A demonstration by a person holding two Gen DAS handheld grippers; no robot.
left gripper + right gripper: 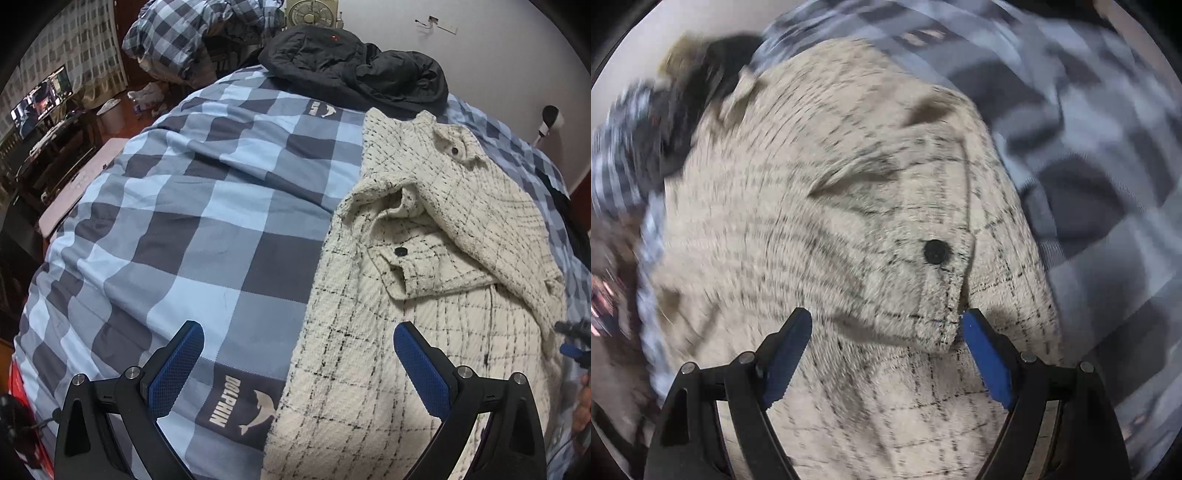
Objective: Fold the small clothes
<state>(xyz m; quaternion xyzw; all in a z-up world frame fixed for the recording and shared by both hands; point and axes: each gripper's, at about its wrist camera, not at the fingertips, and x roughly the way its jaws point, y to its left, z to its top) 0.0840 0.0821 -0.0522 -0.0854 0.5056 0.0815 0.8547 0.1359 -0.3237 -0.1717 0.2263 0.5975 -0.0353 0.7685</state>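
A cream jacket with thin black checks (424, 280) lies crumpled on the right side of a blue checked bed cover (192, 229), one sleeve folded across its front. My left gripper (297, 334) is open and empty, low over the jacket's left edge near the hem. The right wrist view is motion-blurred. It shows the same jacket (820, 229) close up, with a black button (936, 252) on a flap. My right gripper (886, 321) is open, just above the fabric, with the flap's lower edge between its fingers. Its tip (572, 338) shows at the right edge of the left wrist view.
A black padded coat (354, 70) lies at the far end of the bed. A heap of checked bedding (177, 37) sits beyond it, left. A pink board (77, 184) lines the bed's left edge. A lit screen (40, 99) and furniture stand on the left.
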